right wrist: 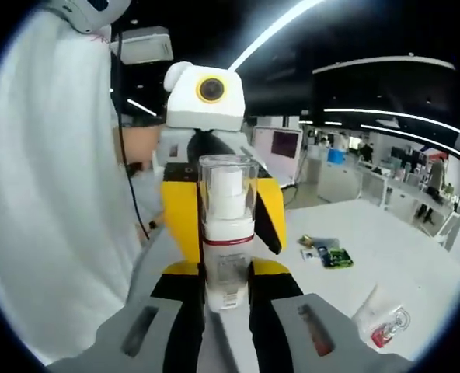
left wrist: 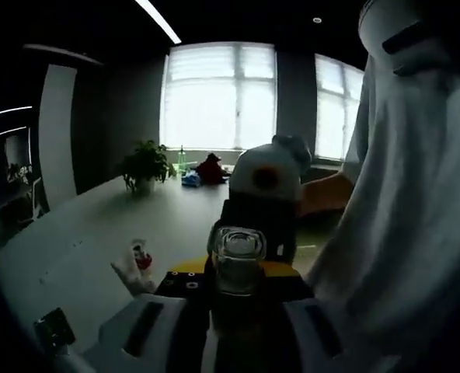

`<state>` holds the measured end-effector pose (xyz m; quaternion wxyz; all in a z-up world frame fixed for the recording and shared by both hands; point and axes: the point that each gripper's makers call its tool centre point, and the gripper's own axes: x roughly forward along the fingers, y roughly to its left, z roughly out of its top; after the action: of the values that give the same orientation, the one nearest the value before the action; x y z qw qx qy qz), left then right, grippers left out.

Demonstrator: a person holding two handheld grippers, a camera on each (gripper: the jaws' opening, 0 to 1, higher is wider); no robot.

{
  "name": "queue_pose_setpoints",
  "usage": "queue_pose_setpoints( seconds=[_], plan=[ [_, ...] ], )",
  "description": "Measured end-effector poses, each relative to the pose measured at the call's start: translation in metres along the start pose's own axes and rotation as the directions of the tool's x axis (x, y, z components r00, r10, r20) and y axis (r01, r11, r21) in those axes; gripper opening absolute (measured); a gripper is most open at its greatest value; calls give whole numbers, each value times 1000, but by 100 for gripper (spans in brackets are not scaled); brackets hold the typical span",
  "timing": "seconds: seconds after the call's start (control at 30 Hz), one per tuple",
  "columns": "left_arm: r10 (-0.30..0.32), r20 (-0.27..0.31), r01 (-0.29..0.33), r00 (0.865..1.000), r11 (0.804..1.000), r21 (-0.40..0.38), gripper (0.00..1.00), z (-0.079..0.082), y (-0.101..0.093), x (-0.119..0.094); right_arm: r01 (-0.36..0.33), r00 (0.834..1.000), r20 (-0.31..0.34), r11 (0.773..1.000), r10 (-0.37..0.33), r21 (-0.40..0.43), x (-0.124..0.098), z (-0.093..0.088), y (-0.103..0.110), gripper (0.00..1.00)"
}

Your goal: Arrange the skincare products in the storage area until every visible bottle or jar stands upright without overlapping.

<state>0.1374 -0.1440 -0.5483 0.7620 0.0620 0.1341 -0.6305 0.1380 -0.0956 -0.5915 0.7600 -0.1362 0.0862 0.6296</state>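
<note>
Both grippers' fingers grip one pump bottle (right wrist: 227, 233) upright above the table (right wrist: 401, 249); release one side, lower vertically.

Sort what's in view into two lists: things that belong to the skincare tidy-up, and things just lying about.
Belongs to the job:
- white pump bottle with a clear cap, held between the two grippers
- small red-capped bottle lying on the white table
- left gripper, right gripper

Just lying about:
- potted plant
- green packets
- red object by the window
</note>
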Motion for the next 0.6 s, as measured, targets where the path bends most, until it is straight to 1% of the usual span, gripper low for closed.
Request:
queue_pose_setpoints(
  seconds=[0.1,0.2,0.33,0.4,0.47,0.6],
  plan=[
    [21,-3,-21,1000,1000,-2,22,0,5,2,10,1000,-4,1000,-10,-3,-3,-2,-3,20],
    [23,-4,-23,1000,1000,-2,27,1,6,8,29,1000,-1,1000,-29,10,-7,-7,-9,20],
    [23,-11,-23,1000,999,-29,34,-5,12,12,40,999,-2,999,-40,32,-12,-15,-15,20],
    [20,-20,-21,1000,999,-50,34,-11,15,17,44,999,-10,998,-43,40,-16,-21,-18,20],
    [18,-21,-19,1000,998,-63,36,-14,18,21,45,999,-8,998,-45,51,-20,-26,-22,20],
    [40,-36,-43,999,996,-76,46,-18,21,30,63,998,-16,996,-62,68,-25,-39,-32,20]
  ],
)
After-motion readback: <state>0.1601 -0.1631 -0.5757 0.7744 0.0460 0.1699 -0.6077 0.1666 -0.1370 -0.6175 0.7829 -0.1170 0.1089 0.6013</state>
